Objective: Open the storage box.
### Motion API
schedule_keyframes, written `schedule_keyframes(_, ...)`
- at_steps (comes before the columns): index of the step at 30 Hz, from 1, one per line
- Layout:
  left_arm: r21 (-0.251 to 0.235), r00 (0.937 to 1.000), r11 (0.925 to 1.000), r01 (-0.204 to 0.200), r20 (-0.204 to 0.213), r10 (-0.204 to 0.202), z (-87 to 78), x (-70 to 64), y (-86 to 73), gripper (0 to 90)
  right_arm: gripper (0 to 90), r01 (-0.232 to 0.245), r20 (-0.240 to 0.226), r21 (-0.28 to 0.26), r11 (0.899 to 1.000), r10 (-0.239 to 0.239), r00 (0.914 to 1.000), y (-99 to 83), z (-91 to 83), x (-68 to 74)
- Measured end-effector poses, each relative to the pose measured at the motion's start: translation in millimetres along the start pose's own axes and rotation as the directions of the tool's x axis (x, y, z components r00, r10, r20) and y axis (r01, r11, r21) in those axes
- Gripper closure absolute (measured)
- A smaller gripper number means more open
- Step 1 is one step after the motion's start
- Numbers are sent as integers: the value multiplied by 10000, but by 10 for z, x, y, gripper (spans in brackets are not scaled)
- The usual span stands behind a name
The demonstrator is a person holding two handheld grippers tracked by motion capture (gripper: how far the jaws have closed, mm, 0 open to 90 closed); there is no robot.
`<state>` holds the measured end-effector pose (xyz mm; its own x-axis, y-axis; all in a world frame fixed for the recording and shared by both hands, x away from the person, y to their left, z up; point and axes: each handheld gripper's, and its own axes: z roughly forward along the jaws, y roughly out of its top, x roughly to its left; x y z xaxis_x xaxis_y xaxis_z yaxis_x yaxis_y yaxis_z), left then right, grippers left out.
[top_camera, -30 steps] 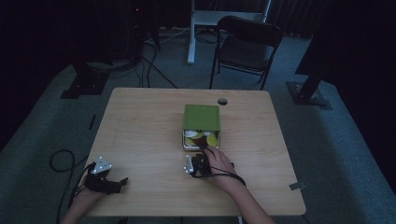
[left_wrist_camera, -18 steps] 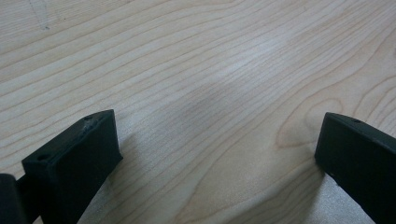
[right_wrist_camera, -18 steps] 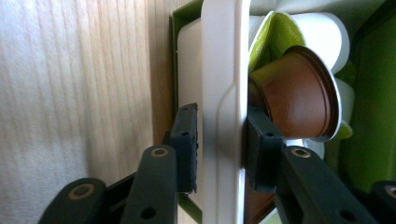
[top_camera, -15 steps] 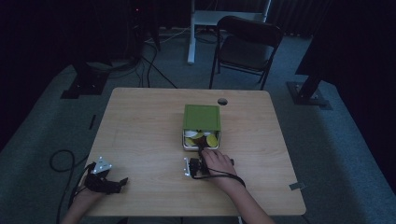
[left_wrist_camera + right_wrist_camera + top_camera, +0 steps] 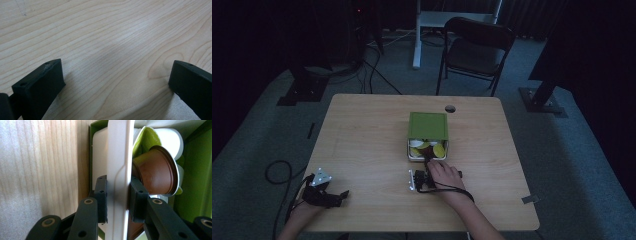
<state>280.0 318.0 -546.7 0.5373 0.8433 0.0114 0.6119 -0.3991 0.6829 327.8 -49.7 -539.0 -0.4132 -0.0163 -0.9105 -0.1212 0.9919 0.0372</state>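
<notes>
A green box (image 5: 427,125) stands on the wooden table (image 5: 362,135), with its white drawer (image 5: 427,156) slid out toward me. Several coffee capsules lie in the drawer, among them a brown capsule (image 5: 155,173) and yellow-green ones (image 5: 438,149). My right gripper (image 5: 117,200) is shut on the drawer's white front panel (image 5: 117,157), one jaw on each face. In the high view that right gripper (image 5: 426,165) lies just in front of the box under a hand. My left gripper (image 5: 344,195) rests at the table's front left corner. Its jaws (image 5: 115,80) are open over bare wood.
A cable hole (image 5: 450,108) sits near the table's far edge behind the box. A dark chair (image 5: 477,45) stands beyond the table. A cable (image 5: 277,170) loops on the floor at the left. A small grey tag (image 5: 530,199) lies near the front right corner.
My right hand and gripper have drawn back slightly toward the table's front edge, still holding the drawer front. The left gripper has stayed put.
</notes>
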Motion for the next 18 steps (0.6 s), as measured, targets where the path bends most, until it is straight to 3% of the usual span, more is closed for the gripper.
schedule_keyframes(18,2,10000,10000,-3,0,3,0,0,0,0,723,9,-96,61,10000,-9,10000,23,-94,32)
